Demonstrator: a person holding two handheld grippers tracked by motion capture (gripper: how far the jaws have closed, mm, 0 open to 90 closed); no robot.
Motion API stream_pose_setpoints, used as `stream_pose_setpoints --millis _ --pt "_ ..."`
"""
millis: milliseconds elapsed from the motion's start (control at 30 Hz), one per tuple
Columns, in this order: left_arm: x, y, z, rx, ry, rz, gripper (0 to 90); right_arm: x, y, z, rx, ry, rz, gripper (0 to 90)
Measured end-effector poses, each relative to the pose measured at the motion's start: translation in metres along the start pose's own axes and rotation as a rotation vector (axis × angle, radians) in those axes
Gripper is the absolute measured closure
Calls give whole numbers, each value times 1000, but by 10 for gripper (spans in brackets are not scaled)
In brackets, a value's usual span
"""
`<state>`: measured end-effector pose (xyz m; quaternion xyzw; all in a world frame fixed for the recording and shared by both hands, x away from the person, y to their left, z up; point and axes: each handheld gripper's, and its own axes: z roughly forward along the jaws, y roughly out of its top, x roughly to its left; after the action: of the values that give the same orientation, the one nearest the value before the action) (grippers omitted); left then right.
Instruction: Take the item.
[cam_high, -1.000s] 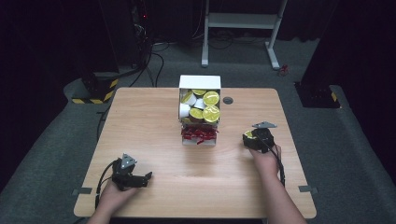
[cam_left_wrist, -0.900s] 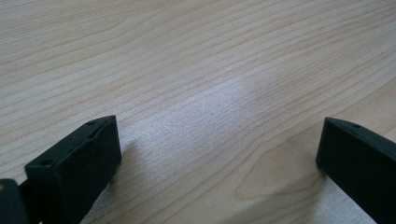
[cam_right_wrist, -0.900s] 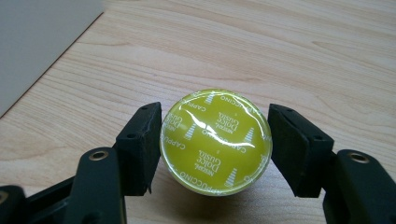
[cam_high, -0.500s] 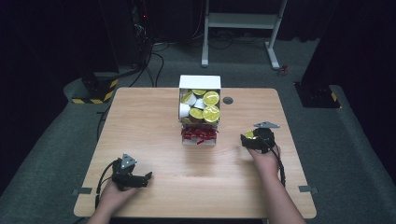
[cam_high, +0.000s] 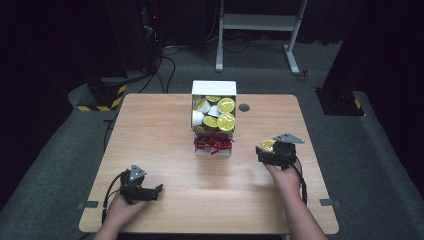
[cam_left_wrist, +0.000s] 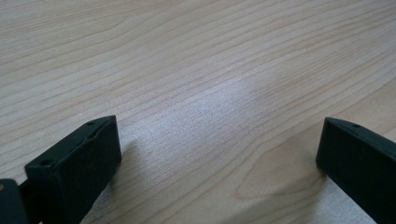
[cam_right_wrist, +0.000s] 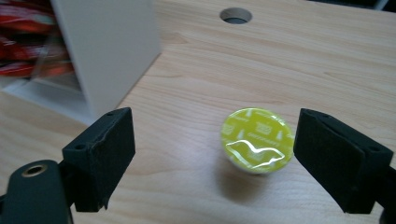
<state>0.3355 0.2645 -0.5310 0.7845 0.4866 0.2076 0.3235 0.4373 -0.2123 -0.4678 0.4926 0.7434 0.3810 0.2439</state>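
So the right gripper (cam_right_wrist: 212, 161) sits near the right edge of the light wooden table (cam_high: 165, 130), jaws spread wide with nothing clamped. A small round coffee capsule with a shiny yellow-green foil lid (cam_right_wrist: 257, 140) stands on the wood between them, closer to the right jaw and touching neither. Just beyond it is the white cardboard dispenser box (cam_high: 214, 117), stacked with more yellow-lidded capsules up top and red ones in the bottom tray.

The left gripper (cam_left_wrist: 217, 154) rests low over bare wood near the front-left corner, jaws also wide apart and empty.

What could go wrong: the capsule is off-centre in the gap, so if the jaws close as they stand, the right one probably hits first and shoves or tips it instead of pinching it square. The foil lid looks a bit dented, though glare makes that hard to call, and squeezing hard could crush the cup.

Compared with a second ago, the right gripper has slid slightly left and toward the person; the left one hasn't budged.
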Motion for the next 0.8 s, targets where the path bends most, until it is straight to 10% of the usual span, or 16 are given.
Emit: stream_pose_setpoints --millis 333,633,800 --pt "0 0 0 4 -4 10 4 39 -25 -26 -9 70 -60 121" --pt "0 0 0 4 -6 11 4 76 -74 -13 150 80 -135 128" --pt "0 0 0 3 -7 11 4 92 -80 -9 149 84 -161 98"
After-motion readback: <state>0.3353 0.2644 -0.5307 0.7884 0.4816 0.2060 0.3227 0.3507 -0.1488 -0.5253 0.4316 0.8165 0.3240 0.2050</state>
